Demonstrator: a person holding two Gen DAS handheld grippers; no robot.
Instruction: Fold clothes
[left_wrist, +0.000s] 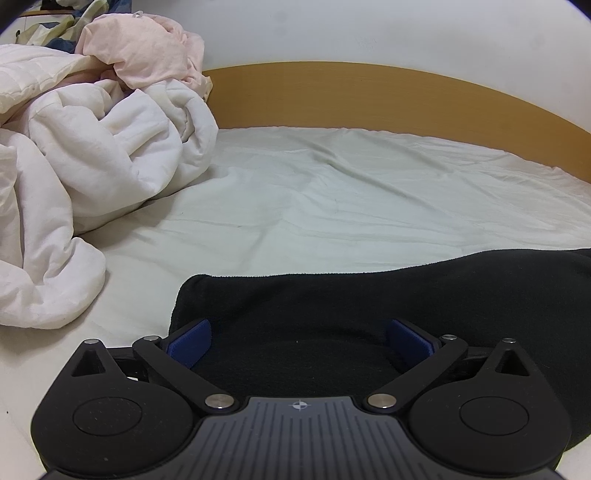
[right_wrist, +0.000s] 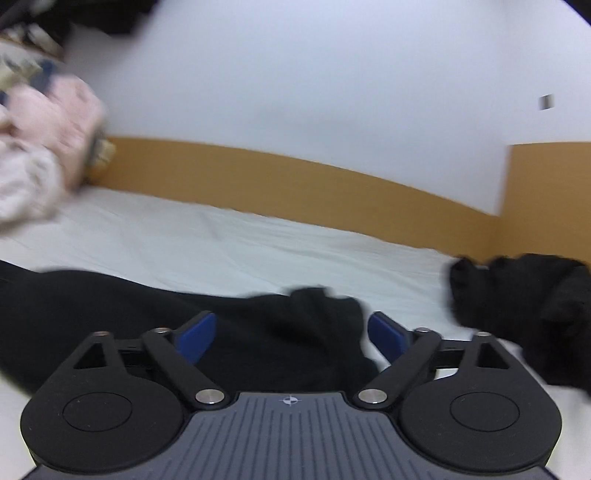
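Black garment (left_wrist: 369, 306), laid flat on the bed (left_wrist: 332, 206), long axis running left to right across both views: left tongs (left_wrist: 299, 341) spread over its left end, right tongs (right_wrist: 291, 334) spread over its bunched right part, both equally near.

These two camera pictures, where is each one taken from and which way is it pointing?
Left wrist: sits on the left gripper, looking along its open blue fingers over a black garment toward the white duvet and headboard.
Right wrist: sits on the right gripper, tilted and blurred, fingers open over the black garment, another black heap at right.
Shared: garment, bed sheet, headboard, wall. No hand shows.
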